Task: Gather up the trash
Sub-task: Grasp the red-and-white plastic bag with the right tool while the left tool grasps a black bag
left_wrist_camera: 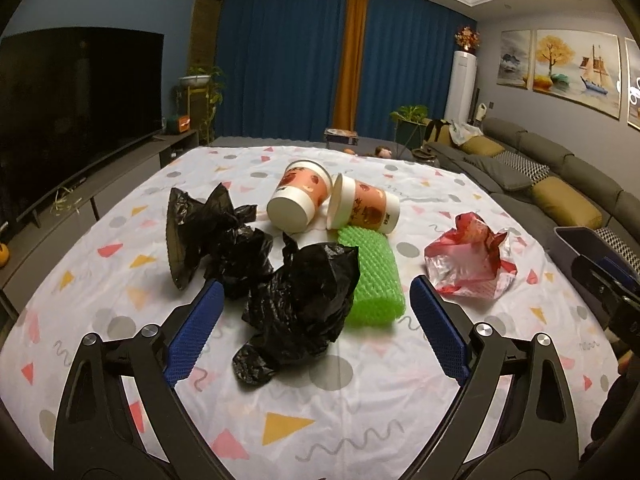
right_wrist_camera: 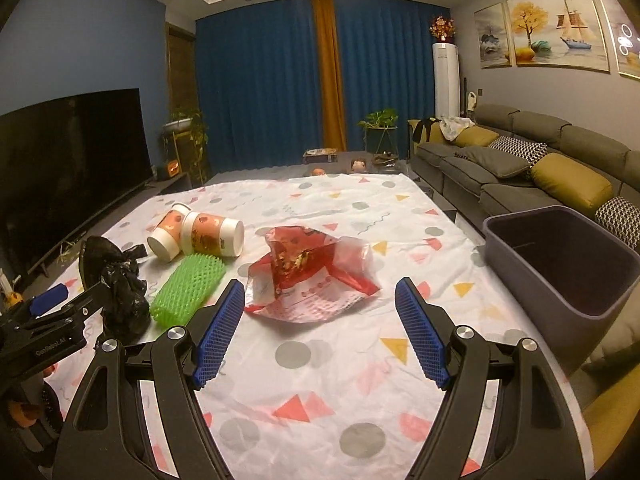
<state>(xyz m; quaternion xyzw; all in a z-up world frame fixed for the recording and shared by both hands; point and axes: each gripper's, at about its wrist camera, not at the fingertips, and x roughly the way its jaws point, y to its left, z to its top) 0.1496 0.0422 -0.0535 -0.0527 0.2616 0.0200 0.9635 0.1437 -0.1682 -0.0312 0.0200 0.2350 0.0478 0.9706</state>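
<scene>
1. Furthest left on the patterned tablecloth [left_wrist_camera: 320,420] lies a crumpled black bag [left_wrist_camera: 208,236], and a second black bag [left_wrist_camera: 304,304] sits just in front of it, nearer the person.
2. The left gripper [left_wrist_camera: 316,320] hangs over that nearer bag with its blue pads spread wide, one either side of the bundle, gripping nothing. I'd judge this is the reach-in before a first pick.
3. Behind the bags two paper cups [left_wrist_camera: 332,204] lie on their sides, touching each other, and a green foam net sleeve [left_wrist_camera: 376,280] rests against the nearer bag's right edge.
4. To take the bag alone, the left gripper probably needs to come lower and pinch the plastic's bulk, keeping its right pad clear of the green sleeve.
5. Further right a red snack wrapper [right_wrist_camera: 312,280] lies opened out and flat-ish on the cloth, well apart from the cups.
6. The right gripper [right_wrist_camera: 320,312] is aimed at it, fingers released and wide, the wrapper just ahead of the tips; nothing is held.
7. At the far right edge of the table stands a dark grey bin [right_wrist_camera: 560,276]; I can see nothing in the part of its inside that shows, so the collecting seems barely begun.
8. The wrapper looks thin and slippery; a pinch on its raised, crumpled fold seems safest, then a short carry rightward to the bin.
</scene>
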